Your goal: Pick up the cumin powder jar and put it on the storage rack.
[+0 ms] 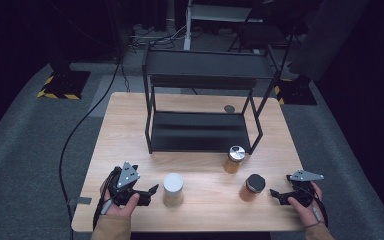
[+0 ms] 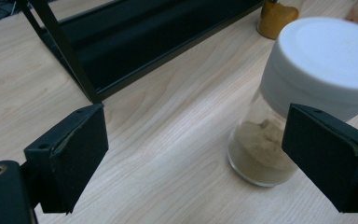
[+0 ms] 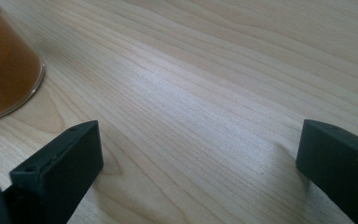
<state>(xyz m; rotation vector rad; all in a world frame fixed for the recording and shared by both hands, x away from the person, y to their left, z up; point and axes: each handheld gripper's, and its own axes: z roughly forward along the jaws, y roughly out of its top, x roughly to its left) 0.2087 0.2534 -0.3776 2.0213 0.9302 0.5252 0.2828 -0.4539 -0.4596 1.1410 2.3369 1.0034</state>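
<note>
Wooden worktop [image 1: 130,125] holds everything so far: none of the jars is on the black rack [image 1: 200,131] yet, both its shelves look bare, so I judge the job (jars onto rack, prob.) is at its very start w/ all the moving left to do

Left gripper [image 1: 152,190] sits near the front-left edge, jaws spread wide w/ nothing pressed between them. In the left gripper view the white-lid jar [image 2: 303,93] stands upright just ahead & to one side, one pad overlapping its lower glass in the picture, but I see no squeeze on it; it rests on the wood w/ pale powder in the bottom. That's the jar I'm going for, just beside the gripper, between it & the middle of the worktop

Right gripper [image 1: 276,195] hovers low at the front-right, jaws also wide apart over bare wood, holding nothing. Black-lid jar [image 1: 252,187] of orange stuff is just beside it, not touching

Count:
- jars: 3 – white-lid, black-lid, & a silver-lid jar [image 1: 234,159] by the rack's front-right leg
- racks: 1, two shelves
- grippers: 2
- small dark round thing [image 1: 229,108] behind the rack's lower shelf: 1, can't tell what it is

Done: nothing placed. Left: grab, lift, set, x3
</note>
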